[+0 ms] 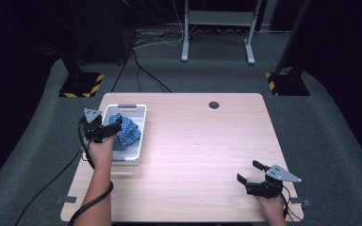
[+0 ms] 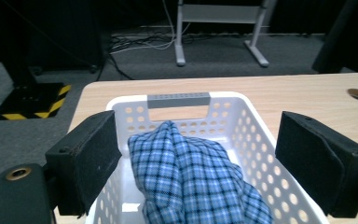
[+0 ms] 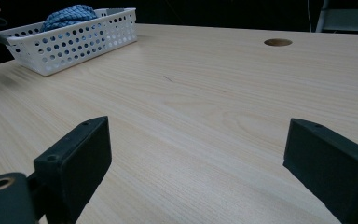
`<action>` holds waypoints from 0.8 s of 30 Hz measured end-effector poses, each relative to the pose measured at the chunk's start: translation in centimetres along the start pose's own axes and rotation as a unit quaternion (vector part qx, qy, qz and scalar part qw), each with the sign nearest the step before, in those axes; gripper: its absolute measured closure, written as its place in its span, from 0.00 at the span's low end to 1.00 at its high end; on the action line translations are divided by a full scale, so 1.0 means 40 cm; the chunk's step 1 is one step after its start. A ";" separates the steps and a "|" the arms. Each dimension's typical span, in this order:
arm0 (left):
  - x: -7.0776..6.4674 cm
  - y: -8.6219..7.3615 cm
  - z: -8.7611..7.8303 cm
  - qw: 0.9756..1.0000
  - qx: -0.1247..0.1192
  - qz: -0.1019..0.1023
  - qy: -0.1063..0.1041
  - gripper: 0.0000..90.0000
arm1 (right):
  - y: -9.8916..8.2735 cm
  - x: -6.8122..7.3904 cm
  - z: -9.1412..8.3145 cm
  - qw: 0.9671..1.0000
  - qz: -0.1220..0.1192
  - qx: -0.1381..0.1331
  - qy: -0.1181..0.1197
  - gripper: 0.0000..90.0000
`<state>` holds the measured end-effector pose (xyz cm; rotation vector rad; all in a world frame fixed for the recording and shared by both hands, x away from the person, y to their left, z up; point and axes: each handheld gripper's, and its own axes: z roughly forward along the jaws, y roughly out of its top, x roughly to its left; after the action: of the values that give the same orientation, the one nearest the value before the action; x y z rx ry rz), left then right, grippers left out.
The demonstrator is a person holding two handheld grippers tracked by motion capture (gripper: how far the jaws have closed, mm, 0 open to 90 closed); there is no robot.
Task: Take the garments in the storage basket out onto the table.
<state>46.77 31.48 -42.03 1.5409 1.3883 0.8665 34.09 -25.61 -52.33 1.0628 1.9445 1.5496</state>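
From my station, the left gripper (image 2: 200, 172) is the near element: its jaws stand released, wide apart, one on each side of the blue checked cloth (image 2: 191, 177), which lies bunched in the white perforated basket (image 2: 265, 154) directly ahead of and slightly below them. The cloth's heap runs lengthwise along the basket, toward the grey handle (image 2: 179, 100) at the far wall. I judge a straight advance and descent would bring the jaws onto the fabric. On the high view the left gripper (image 1: 104, 128) sits over the basket at the counter's (image 1: 202, 141) left edge. The right gripper (image 1: 257, 176), jaws also released and empty, rests well apart at the near right corner, so the left is clearly nearer.
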 end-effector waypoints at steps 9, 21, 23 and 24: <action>0.004 0.004 0.029 1.000 0.011 -0.006 0.018 0.14 | 0.000 0.000 0.000 1.000 0.000 -0.001 0.003 0.07; -0.007 -0.001 0.071 1.000 0.028 0.003 0.011 0.14 | 0.000 -0.002 -0.001 1.000 0.002 -0.004 0.007 0.07; -0.009 -0.004 0.080 0.999 0.034 0.005 0.012 0.14 | 0.000 -0.002 0.000 1.000 0.002 -0.005 0.007 0.07; -0.011 -0.007 0.086 0.999 0.038 0.006 0.013 0.14 | 0.000 -0.003 0.000 1.000 0.003 -0.005 0.008 0.07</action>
<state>49.76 30.55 -43.58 1.6014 1.4475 0.8525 34.14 -25.71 -52.35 1.0561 1.9432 1.5740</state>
